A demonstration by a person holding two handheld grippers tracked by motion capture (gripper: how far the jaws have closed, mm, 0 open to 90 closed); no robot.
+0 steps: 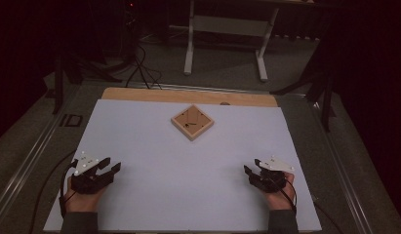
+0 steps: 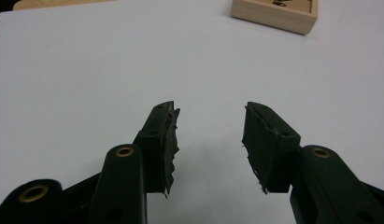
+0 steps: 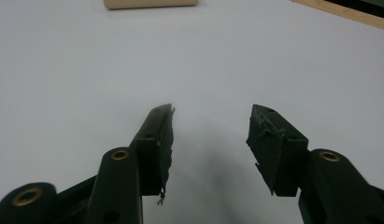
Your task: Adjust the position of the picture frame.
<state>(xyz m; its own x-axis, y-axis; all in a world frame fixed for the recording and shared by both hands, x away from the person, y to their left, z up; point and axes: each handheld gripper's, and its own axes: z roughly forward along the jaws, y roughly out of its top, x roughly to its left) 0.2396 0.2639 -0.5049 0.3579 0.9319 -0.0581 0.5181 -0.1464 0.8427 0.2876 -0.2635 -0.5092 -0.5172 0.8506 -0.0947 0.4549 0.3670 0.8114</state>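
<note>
A small square wooden tray (image 1: 192, 122) with dark markings inside lies on the white sheet, turned like a diamond, toward the far middle. Its near corner (image 2: 274, 14) appears at the top of the left gripper view, and its edge (image 3: 150, 3) at the top of the right gripper view. My left gripper (image 1: 110, 165) rests near the front left of the sheet, open, with nothing between its jaws (image 2: 209, 140). My right gripper (image 1: 250, 167) rests near the front right, also open and empty (image 3: 210, 144). Both point toward the middle of the sheet.
The white sheet (image 1: 154, 161) covers a wooden tabletop whose bare strip (image 1: 139, 93) runs along the far edge. Metal rails flank the table. Beyond it stand a white frame's legs (image 1: 189, 48) and floor cables (image 1: 139, 68) in a dark room.
</note>
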